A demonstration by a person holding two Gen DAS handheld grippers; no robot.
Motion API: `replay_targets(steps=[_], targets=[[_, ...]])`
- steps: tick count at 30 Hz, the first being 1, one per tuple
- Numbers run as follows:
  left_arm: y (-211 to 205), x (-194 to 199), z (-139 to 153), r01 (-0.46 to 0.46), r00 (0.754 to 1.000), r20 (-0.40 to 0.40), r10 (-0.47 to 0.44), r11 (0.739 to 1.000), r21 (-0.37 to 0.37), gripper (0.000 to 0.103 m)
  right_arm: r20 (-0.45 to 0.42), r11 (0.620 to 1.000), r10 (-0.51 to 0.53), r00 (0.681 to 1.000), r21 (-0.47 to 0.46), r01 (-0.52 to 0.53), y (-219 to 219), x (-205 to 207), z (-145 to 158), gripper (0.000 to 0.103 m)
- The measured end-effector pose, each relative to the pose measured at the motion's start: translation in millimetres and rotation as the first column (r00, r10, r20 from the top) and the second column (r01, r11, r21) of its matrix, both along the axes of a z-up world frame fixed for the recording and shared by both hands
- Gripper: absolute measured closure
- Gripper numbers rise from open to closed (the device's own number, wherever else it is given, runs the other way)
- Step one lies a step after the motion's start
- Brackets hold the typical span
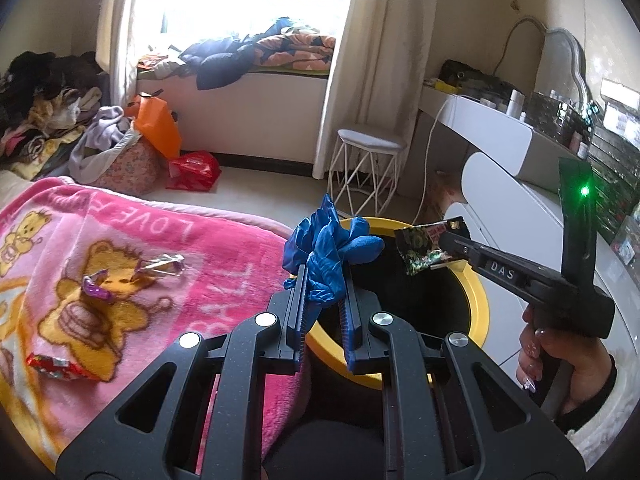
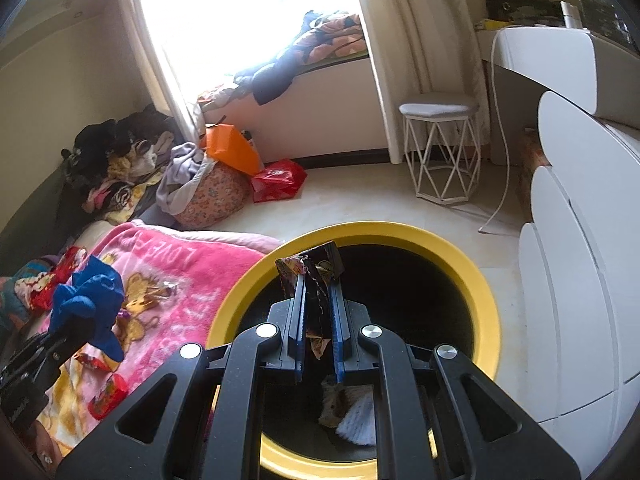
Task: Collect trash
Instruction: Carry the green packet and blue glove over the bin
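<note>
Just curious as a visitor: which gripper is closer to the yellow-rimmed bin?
Right. The right gripper holds a wrapper above the bin opening; the left gripper, gripping a blue glove, is at its bed-side rim.

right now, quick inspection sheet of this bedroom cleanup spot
surface: pink blanket on the bed
job's things: yellow-rimmed bin, some trash already inside; blue glove; snack wrapper
clutter: loose candy wrappers on the blanket
grippers: left tongs shut on the blue glove at the bin's edge; right tongs shut on the snack wrapper over the bin
cables: white cord hanging by the dresser
surroundings: white stool, clothes pile
</note>
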State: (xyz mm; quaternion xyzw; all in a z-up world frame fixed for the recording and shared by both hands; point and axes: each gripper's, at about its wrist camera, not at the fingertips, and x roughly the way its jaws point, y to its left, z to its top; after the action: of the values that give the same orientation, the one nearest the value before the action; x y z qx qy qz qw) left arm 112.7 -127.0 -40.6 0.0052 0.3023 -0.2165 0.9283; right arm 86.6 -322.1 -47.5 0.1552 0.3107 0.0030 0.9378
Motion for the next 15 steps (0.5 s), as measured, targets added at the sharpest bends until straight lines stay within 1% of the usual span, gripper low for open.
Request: replay_targets(steps=[15], targets=[[-39,8,-22,0.075,0.997,-0.039,-0.073,0.997,0.036,0.093,-0.049,0.996,-0.088,0.995,0.002,0.088,-28,3,-17,0.092]])
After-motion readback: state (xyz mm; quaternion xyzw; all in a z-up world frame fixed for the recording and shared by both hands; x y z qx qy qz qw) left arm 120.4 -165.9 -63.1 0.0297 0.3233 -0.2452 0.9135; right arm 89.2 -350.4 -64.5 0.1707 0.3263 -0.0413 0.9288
